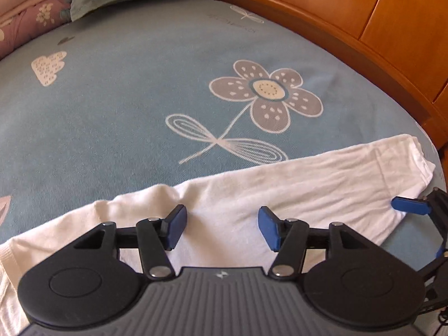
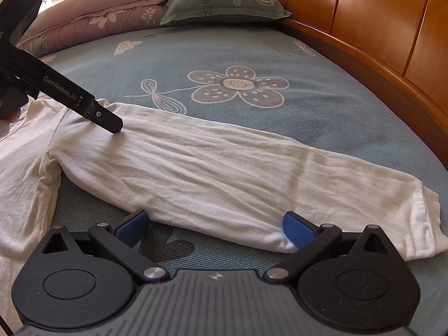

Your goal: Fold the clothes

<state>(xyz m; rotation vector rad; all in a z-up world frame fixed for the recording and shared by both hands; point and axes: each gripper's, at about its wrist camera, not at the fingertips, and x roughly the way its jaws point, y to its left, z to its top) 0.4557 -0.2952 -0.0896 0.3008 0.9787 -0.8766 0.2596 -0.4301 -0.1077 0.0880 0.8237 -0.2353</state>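
Two hand-held grippers, left (image 1: 221,228) and right (image 2: 217,228), gape empty over one white garment (image 2: 210,173) beside one pillow (image 2: 224,0).

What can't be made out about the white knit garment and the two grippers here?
- White knit garment: its left part runs off the frame edge in the right wrist view; the left gripper's body covers its near part in the left wrist view.
- Left gripper: open; pad contact with the cloth is unclear.
- Right gripper: whether its right pad pinches the hem is unclear.
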